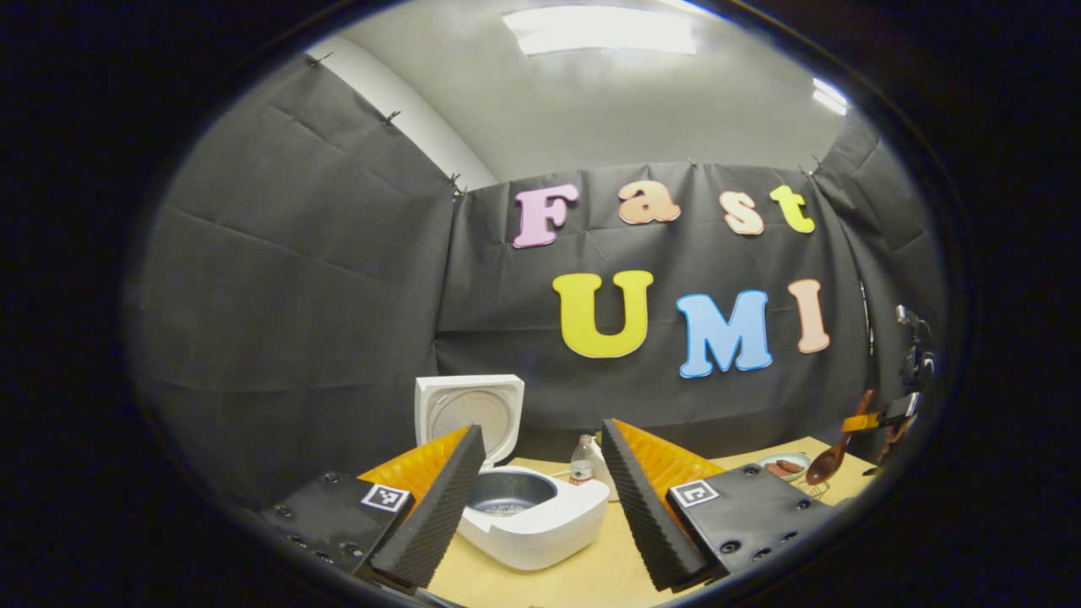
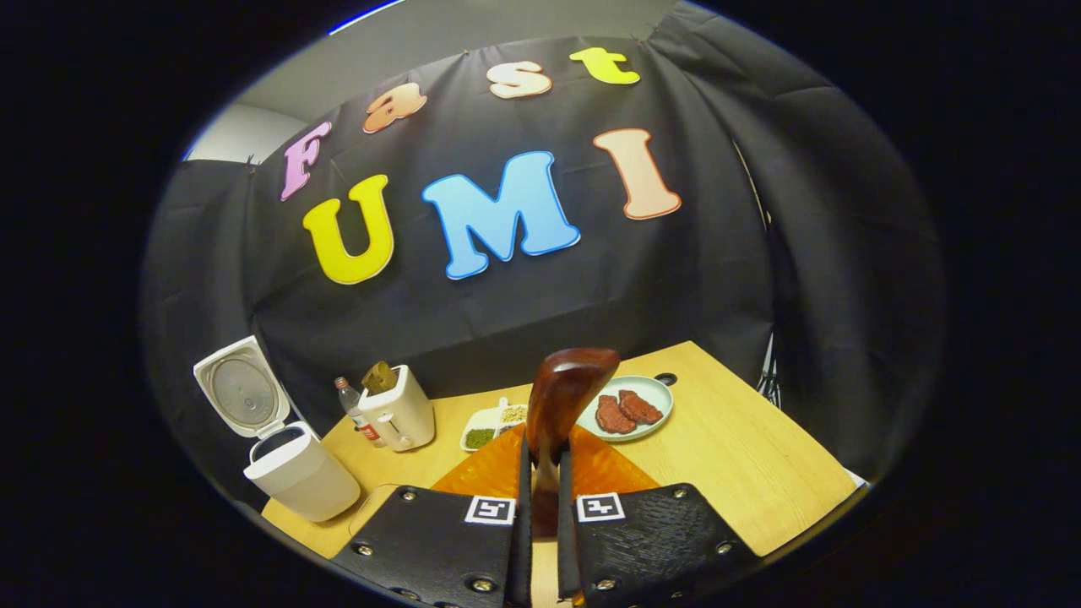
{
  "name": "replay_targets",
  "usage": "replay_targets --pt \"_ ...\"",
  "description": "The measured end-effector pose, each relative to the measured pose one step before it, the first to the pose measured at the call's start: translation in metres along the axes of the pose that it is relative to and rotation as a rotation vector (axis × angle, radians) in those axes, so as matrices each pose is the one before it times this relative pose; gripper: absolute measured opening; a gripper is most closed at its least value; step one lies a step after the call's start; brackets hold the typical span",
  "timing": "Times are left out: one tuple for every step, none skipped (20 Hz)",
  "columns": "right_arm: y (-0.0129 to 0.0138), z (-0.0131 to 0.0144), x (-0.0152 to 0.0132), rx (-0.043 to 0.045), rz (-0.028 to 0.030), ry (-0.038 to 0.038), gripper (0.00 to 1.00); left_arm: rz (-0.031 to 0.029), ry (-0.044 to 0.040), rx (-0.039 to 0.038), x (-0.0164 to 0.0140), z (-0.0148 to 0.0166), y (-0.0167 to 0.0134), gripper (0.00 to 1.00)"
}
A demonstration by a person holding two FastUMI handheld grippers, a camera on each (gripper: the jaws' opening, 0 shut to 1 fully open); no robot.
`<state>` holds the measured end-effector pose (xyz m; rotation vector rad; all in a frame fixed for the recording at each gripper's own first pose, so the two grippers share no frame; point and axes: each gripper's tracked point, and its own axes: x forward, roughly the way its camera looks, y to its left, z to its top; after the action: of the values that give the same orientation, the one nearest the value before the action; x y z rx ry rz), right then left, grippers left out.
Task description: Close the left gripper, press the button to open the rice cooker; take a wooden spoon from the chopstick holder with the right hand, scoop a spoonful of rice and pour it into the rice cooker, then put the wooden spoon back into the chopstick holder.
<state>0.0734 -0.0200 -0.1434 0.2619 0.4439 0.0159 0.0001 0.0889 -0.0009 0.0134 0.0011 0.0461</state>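
While the rice cooker (image 2: pixel 291 473) is standing open at 9 o'clock, the wooden spoon (image 2: pixel 559 405) is being clamped by the right gripper (image 2: pixel 540 494); the left gripper (image 1: pixel 540 498) is being held open.

Black creased cloth (image 1: pixel 296 295) hung as the booth's walls on three sides, pinned along its top edge with small clips (image 1: pixel 390 116). Above it rose a plain pale wall and a grey ceiling (image 1: pixel 608 110) with a bright rectangular light panel (image 1: pixel 600 29). A light wooden tabletop (image 2: pixel 743 456) stood against the cloth.
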Motion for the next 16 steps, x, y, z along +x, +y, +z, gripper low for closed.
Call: replay_targets --pt "0.00981 -0.00225 0.00019 -0.01088 0.00923 0.00022 0.12 0.00154 0.00071 -0.00088 -0.00011 -0.00196 0.00554 0.96" --pt "0.00954 -0.00347 0.00097 -0.00977 0.01106 0.00265 0.12 0.00328 -0.00019 0.00265 -0.00010 -0.00065 0.00562 0.97" --pt "0.01083 -0.00369 0.00131 -0.00593 0.01228 0.00420 0.12 0.00280 -0.00065 0.00224 -0.00036 -0.00092 0.00749 0.97" --pt "0.01119 -0.00423 0.00047 -0.00434 0.01674 0.00038 0.12 0.00076 -0.00001 0.00067 -0.00024 -0.00080 0.00515 0.97" --pt "0.01173 -0.00215 0.00168 -0.00264 0.01752 -0.00037 0.12 0.00338 0.00058 -0.00103 -0.00115 -0.00035 0.00502 0.97" --pt "0.01124 -0.00438 0.00221 -0.00127 0.02051 0.00082 0.13 0.00322 0.00255 -0.00108 0.00032 -0.00095 0.00535 0.96" --pt "0.01081 -0.00448 0.00360 -0.00334 0.01491 0.00621 0.12 0.00518 0.00239 -0.00062 -0.00127 -0.00099 0.00616 0.96" --pt "0.00742 -0.00721 0.00472 -0.00526 0.01170 0.00839 0.12 0.00354 0.00274 -0.00107 -0.00071 -0.00116 0.00608 0.96" --pt "0.00779 -0.00652 0.00549 -0.00909 0.00777 0.00923 0.12 0.00098 0.00103 -0.00237 -0.00138 -0.00262 0.00464 0.97" --pt "0.00503 -0.00748 0.00531 -0.01817 0.00100 0.01189 0.12 0.00217 0.00205 -0.00231 -0.00075 -0.00264 0.00500 0.97" --pt "0.00362 -0.00776 0.00634 -0.02067 -0.00283 0.00986 0.12 0.00414 0.00638 -0.00102 -0.00022 -0.00318 0.00561 0.96" --pt "0.00321 -0.00773 0.00596 -0.02158 -0.00563 0.01131 0.12 0.00275 0.01029 -0.00046 -0.00001 -0.00380 0.00561 0.96" --pt "0.00257 -0.00782 0.00567 -0.02189 -0.00503 0.00997 0.12 0.00128 0.00907 0.00033 -0.00062 -0.00473 0.00486 0.96" --pt "0.00211 -0.00861 0.00538 -0.01841 -0.00721 0.01051 0.12 0.00140 0.00568 0.00220 0.00074 -0.00248 0.00470 0.96" --pt "0.00162 -0.00732 0.00449 -0.01795 -0.00578 0.00513 0.12 0.00220 0.00324 0.00286 0.00149 -0.00178 0.00434 0.96" --pt "0.00127 -0.00616 0.00510 -0.01989 -0.00960 0.00147 0.12 0.00532 0.00398 0.00507 -0.00007 -0.00260 0.00477 0.96"
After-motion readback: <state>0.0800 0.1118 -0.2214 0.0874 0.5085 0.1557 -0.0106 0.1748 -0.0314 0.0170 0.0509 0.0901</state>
